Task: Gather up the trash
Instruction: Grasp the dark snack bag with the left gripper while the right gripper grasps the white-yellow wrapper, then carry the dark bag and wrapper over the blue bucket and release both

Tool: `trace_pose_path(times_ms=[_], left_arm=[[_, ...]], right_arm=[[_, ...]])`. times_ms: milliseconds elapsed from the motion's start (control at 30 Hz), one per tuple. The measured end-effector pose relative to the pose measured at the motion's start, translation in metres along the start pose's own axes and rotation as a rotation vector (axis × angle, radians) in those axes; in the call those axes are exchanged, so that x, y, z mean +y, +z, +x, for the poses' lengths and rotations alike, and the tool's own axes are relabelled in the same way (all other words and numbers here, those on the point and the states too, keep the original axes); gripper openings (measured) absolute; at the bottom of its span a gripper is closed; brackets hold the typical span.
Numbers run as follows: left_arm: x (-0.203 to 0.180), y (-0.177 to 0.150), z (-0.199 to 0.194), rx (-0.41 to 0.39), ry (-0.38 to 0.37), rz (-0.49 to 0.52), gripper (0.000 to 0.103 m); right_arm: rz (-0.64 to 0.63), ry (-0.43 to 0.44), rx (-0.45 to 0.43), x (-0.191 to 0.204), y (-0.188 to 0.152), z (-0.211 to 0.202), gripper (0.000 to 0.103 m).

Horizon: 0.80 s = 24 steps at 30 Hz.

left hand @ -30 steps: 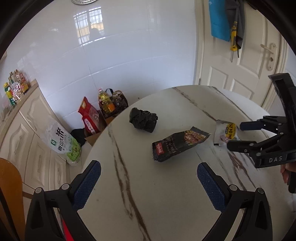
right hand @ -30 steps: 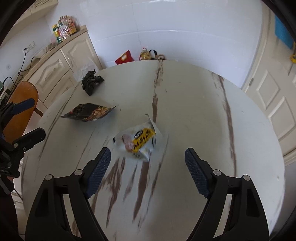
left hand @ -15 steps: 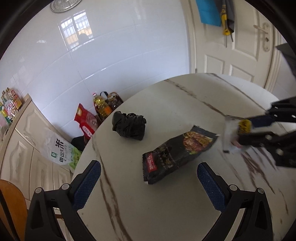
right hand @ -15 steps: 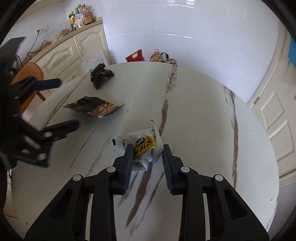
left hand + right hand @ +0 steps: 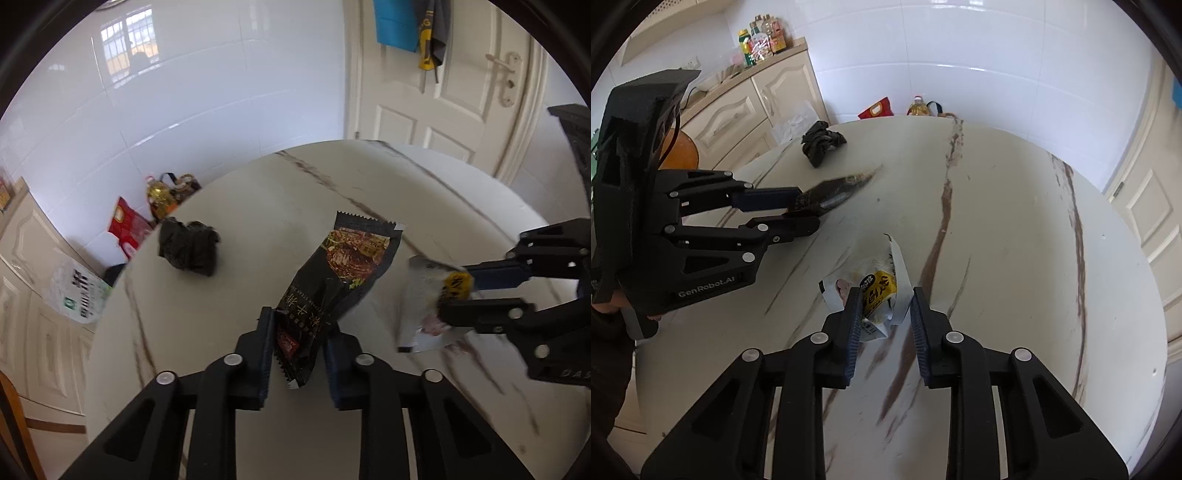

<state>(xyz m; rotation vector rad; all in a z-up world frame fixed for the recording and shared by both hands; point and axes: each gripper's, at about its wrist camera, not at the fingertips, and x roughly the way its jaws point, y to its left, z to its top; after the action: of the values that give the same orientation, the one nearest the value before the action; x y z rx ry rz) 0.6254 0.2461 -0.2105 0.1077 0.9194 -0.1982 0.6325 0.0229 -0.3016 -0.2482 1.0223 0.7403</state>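
1. Round white tabletop (image 5: 1015, 229) with brown marble veins; three pieces of litter on or just above it.
2. Left tool (image 5: 300, 345): its jaws have just been closing and now pinch the near end of the black snack wrapper (image 5: 334, 288). The wrapper is tilted, its serrated far end raised away from the tool; whether that end still touches the tabletop I cannot tell.
3. From the right wrist view, the left tool (image 5: 805, 210) reaches in from the left side, with the black snack wrapper (image 5: 838, 190) sticking out flat beyond its tips.
4. Right tool (image 5: 884, 317): its jaws have also just been closing and now clamp the white and yellow packet (image 5: 875, 295) at its near edge. The packet is crumpled and stands up between the pads.
5. From the left wrist view, the right tool (image 5: 458, 295) comes in from the right edge, the white and yellow packet (image 5: 424, 310) hanging from its tips; slightly blurred.
6. Crumpled black bag (image 5: 188, 247) lies untouched near the far-left rim of the tabletop, well apart from both tools.
7. A hand (image 5: 613, 301) in a dark sleeve holds the left tool's body at the left edge.
8. Background: cream cabinets (image 5: 738, 107) with bottles on top, a white panelled door (image 5: 443, 85), and an oil bottle (image 5: 918, 107) and red bag (image 5: 127, 225) on the floor by the tiled wall.
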Motion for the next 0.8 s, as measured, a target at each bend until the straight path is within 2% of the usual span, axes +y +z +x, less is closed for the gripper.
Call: trace_pose_path(times_ms=[167,367,600,800], left_arm=[[-0.014,-0.007,-0.025,-0.021,-0.076,-0.029,0.017],[-0.049,-0.018,-0.068,-0.057,-0.104,0.0,0.014],[-0.108,-0.045,-0.121,-0.096,-0.122,0.041,0.01],[-0.171,-0.066,-0.138,-0.083,-0.179,0.108,0.007]], right_arm=[[0.009,0.021,-0.023,0.01,-0.01,-0.017,0.018],[0.004,0.027,-0.047,0.021,-0.034,-0.049,0.015],[0.051,0.03,-0.113,0.014,-0.082,-0.111,0.014],[0.118,0.019,-0.149,-0.012,-0.134,-0.162,0.014]])
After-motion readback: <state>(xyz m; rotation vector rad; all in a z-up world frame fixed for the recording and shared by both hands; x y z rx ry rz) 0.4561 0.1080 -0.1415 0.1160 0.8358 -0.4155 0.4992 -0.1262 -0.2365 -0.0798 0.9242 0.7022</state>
